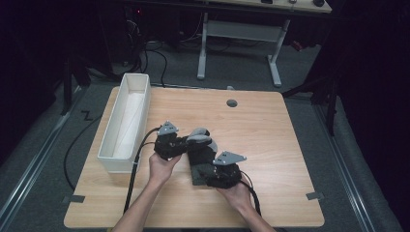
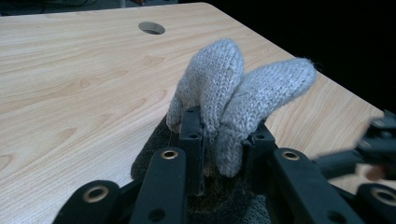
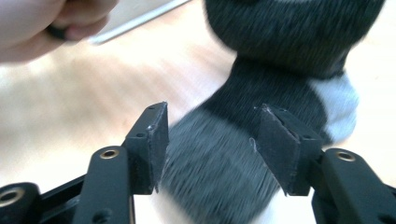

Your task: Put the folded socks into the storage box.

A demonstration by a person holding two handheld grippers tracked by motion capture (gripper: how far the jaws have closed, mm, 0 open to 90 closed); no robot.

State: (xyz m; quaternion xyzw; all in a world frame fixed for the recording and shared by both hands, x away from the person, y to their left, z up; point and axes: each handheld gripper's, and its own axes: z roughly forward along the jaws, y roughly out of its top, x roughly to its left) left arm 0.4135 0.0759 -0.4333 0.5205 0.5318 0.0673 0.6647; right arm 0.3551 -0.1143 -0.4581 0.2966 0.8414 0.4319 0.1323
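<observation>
Your socks (image 1: 200, 154) are dark charcoal knit with pale grey toes (image 2: 243, 88) and a pale grey heel patch (image 3: 338, 105). You work on a light wood-grain table (image 1: 261, 125), beside a white bin (image 1: 126, 123). Your grippers' jaws are black.

A light wooden table top (image 1: 270, 125) with a pale grain sits lit in the middle of a dark room, with a round grey cable hole (image 1: 232, 103) near its far edge. Grey tape tabs (image 1: 314, 195) mark its 2 near corners. Underneath lies grey carpet (image 1: 43, 145), crossed by a metal floor rail (image 1: 29, 188) at the left and another at the right. Beyond the table stands a second desk on a white metal frame with 2 legs (image 1: 202, 53), and black cables (image 1: 159, 58) trail over the floor behind it. The side walls are lost in shadow.
</observation>
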